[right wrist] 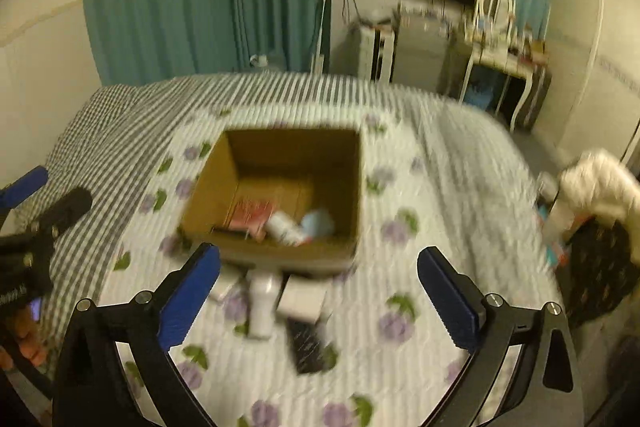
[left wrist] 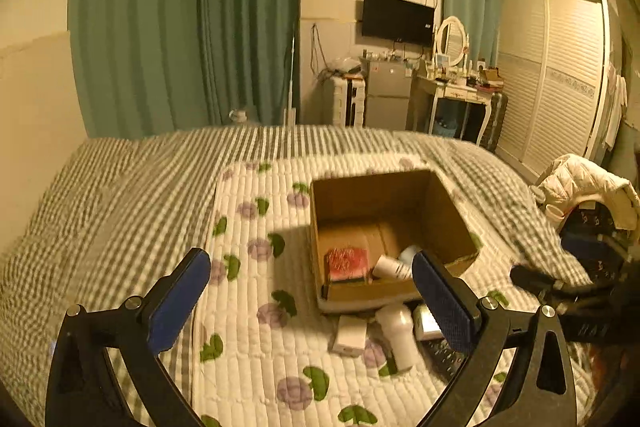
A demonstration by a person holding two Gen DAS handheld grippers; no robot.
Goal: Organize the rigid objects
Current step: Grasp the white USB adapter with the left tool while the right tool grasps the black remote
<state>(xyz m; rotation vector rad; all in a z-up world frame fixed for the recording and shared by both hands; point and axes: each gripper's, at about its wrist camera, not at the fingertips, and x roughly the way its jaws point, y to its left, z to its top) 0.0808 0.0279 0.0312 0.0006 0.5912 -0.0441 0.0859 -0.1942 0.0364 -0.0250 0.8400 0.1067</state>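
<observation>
My left hand-held gripper (left wrist: 310, 297) hangs wide open and empty above the quilted bed (left wrist: 248, 307). Ahead, the cardboard box (left wrist: 384, 195) holds a red packet (left wrist: 347, 261) and bottle (left wrist: 394, 267); my right hand-held gripper (right wrist: 318, 293), likewise agape, grips nothing over a white bottle (right wrist: 262, 307) and dark remote (right wrist: 308, 347).

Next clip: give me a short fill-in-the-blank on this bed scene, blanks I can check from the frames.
1. The cardboard box sits on the ____.
2. The red packet lies ____ the box.
3. The white bottle on the quilt is lying on its ____.
4. Both the left tool and the right tool are ____.

Missing words: bed; inside; side; open
</observation>
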